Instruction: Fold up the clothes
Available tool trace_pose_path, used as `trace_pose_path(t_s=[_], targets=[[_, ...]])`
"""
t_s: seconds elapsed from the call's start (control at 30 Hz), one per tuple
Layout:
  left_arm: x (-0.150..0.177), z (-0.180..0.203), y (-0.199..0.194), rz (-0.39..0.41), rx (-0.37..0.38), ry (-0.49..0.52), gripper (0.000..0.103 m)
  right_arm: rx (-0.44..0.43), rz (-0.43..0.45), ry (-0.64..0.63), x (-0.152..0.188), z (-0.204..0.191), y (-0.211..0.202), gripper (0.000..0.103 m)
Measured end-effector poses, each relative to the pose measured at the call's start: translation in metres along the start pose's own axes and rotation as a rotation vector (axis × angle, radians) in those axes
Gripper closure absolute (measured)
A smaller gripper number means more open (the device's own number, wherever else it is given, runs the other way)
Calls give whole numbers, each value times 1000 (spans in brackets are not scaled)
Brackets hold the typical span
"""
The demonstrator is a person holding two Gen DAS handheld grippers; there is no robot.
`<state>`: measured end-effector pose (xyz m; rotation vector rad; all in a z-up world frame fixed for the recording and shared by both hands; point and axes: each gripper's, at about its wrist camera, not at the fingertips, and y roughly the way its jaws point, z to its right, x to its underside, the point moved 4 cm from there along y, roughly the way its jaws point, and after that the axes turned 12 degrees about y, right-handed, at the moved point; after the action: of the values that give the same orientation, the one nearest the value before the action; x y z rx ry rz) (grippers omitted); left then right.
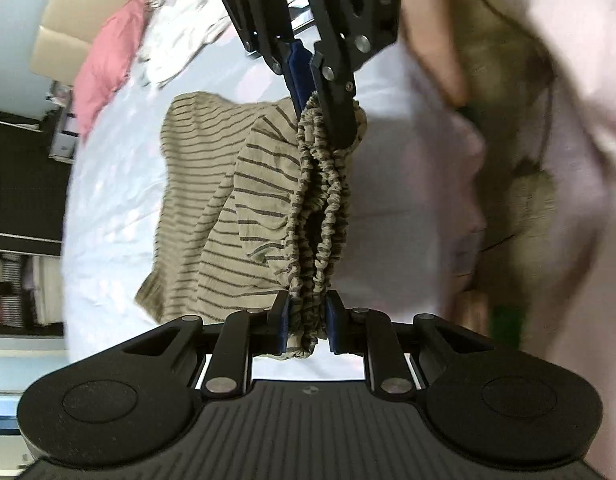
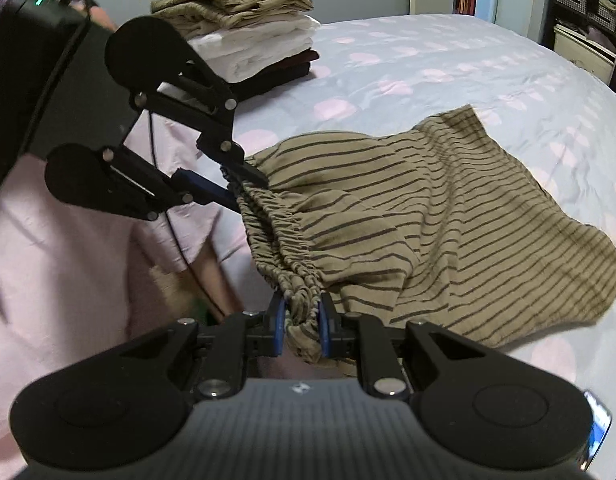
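Pale blue bedspread with pink dots (image 2: 428,64), a stack of folded clothes (image 2: 252,40) at its far left. Olive, dark-striped soft cotton shorts (image 2: 448,216) are spread on it, waistband raised at the near edge. Left gripper (image 1: 304,324) and right gripper (image 2: 302,324) are each closed on one end of the gathered elastic waistband (image 2: 276,236). Fabric is judged light, limp, non-slippery; the waistband is the firmest hold. Long axis runs from waistband away to the hems at the far right.
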<state>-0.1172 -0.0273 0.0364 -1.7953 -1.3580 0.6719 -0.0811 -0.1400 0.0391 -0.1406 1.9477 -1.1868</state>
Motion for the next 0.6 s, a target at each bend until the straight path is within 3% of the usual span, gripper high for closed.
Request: trace_pose_path(t_s=[0.23,0.37,0.6], targets=[[-11,5,-21,61,148,-4,88,-34,-29,-4,28,-19,-23,84],[-9,0,-24,71,167,-49,88,-21,-25,-17,30,-17,-26,84],[5,-39,-14,82,153,-169,88,22,18,-36,3,3,-29,84]])
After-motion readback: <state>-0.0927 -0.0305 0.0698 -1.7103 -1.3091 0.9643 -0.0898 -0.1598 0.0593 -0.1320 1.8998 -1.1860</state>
